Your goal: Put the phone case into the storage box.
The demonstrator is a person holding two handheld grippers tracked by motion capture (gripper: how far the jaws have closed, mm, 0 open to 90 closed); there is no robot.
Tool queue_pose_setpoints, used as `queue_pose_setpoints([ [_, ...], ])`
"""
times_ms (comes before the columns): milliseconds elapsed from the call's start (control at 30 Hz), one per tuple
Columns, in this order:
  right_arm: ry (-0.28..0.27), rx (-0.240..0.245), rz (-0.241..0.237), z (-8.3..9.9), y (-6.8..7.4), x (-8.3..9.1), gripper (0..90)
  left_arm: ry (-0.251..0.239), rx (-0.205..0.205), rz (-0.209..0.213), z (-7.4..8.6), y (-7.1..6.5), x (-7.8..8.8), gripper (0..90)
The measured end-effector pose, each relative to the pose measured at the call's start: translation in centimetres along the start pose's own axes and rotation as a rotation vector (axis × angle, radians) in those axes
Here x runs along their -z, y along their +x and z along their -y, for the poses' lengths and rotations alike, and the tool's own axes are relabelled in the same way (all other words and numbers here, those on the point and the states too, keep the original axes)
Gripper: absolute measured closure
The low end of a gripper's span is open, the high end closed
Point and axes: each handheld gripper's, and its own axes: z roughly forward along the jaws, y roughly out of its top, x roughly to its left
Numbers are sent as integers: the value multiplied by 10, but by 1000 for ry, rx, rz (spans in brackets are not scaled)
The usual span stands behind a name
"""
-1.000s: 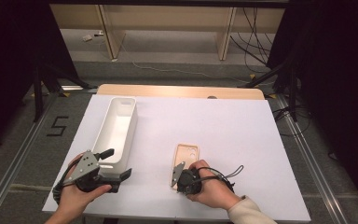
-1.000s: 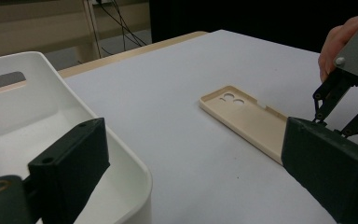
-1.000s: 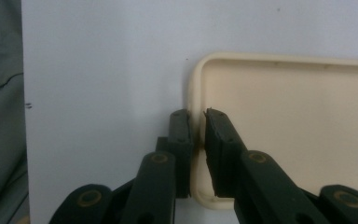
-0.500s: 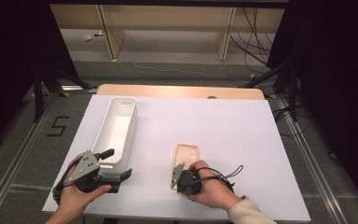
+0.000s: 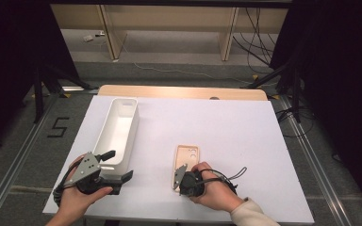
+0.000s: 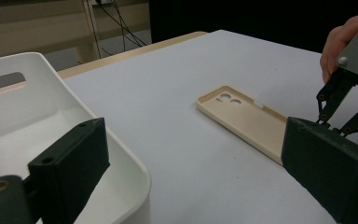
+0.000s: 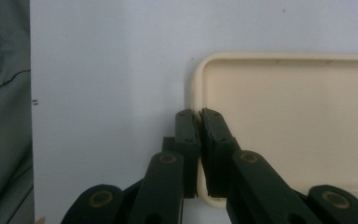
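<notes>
One white bin [image 5: 118,131] beside phone case [image 5: 185,162]

Black left hand-held gripper [image 5: 115,165] with grey three-cornered plate, black right hand-held gripper [image 7: 199,116] with brass-coloured pivots, trailing cable, cream sleeve [image 5: 250,214]

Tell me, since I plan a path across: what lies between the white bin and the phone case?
Nothing: between the white bin and the phone case the white table cover is bare, as the high view shows.
</notes>
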Motion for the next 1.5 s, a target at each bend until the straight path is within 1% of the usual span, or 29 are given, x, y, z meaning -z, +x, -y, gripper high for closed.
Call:
queue_pose_setpoints([
  [100, -6, -5, 5, 0, 0, 0, 870, 0, 0, 0, 0, 0, 0, 69],
  [133, -10, 13, 13, 1, 0, 0, 871, 0, -2, -1, 0, 0, 0, 70],
  [167, -11, 3, 9, 1, 0, 0, 871, -1, -6, 0, 0, 1, 0, 70],
  [233, -13, 8, 18, 1, 0, 1, 871, -1, -7, 0, 0, 1, 0, 71],
  [300, -20, 10, 13, 2, 0, 1, 872, -2, -7, 0, 0, 1, 0, 72],
  [367, -26, 20, 23, 3, 0, 2, 872, -2, -6, 0, 0, 1, 0, 72],
  [433, -30, 14, 22, 3, 0, 3, 872, -4, -6, 0, 0, 1, 0, 72],
  [467, -45, 22, 37, 4, 0, 5, 873, -4, -6, 0, 0, 1, 0, 74],
  [500, -54, 14, 40, 4, 0, 7, 873, -4, -6, 0, 0, 1, 0, 74],
  [567, -66, 27, 49, 4, 0, 9, 874, -2, -5, 1, 0, 1, 0, 75],
  [600, -73, 18, 48, 4, 0, 11, 875, -2, -5, 1, 0, 0, 0, 75],
  [633, -78, 26, 55, 4, 0, 12, 874, -1, -5, 1, 0, 0, 0, 76],
  [733, -100, 19, 56, 5, 0, 16, 875, 0, -3, 1, 0, 0, 0, 80],
  [800, -114, 36, 64, 6, 0, 18, 875, -1, -1, 1, 0, 0, 0, 85],
  [900, -125, 43, 75, 7, 1, 20, 875, -6, 7, 4, 0, 0, -1, 89],
  [933, -139, 56, 99, 7, 2, 22, 875, -3, 10, -3, 0, 0, -1, 94],
  [1000, -153, 45, 107, 8, 3, 24, 875, -5, 14, -3, -1, 1, -1, 103],
  [1033, -159, 58, 129, 7, 3, 25, 875, -4, 19, -3, -2, 1, -1, 109],
  [1067, -167, 54, 130, 8, 3, 26, 875, -7, 22, -4, -3, 1, -2, 117],
  [1133, -180, 65, 144, 8, 3, 29, 875, -18, 35, 2, -7, 1, -4, 137],
  [1167, -185, 66, 149, 8, 3, 30, 875, -12, 42, -4, -9, 1, -4, 149],
  [1200, -188, 55, 159, 9, 3, 31, 875, -13, 46, -1, -12, 1, -5, 152],
  [1233, -197, 55, 165, 9, 4, 31, 875, -9, 49, 0, -14, 0, -6, 154],
  [1267, -204, 56, 170, 9, 4, 33, 875, -10, 46, 12, -16, 1, -9, 155],
  [1300, -208, 60, 171, 9, 4, 33, 875, 3, 55, 4, -18, 0, -10, 158],
  [1333, -215, 61, 179, 9, 4, 34, 876, 3, 60, 12, -20, 0, -13, 164],
  [1433, -236, 67, 192, 10, 4, 36, 876, 23, 63, 29, -28, -2, -23, 164],
  [1467, -246, 60, 177, 10, 4, 36, 876, 25, 63, 35, -31, -2, -27, 166],
  [1500, -249, 60, 187, 10, 4, 37, 876, 27, 65, 42, -34, -3, -31, 170],
])
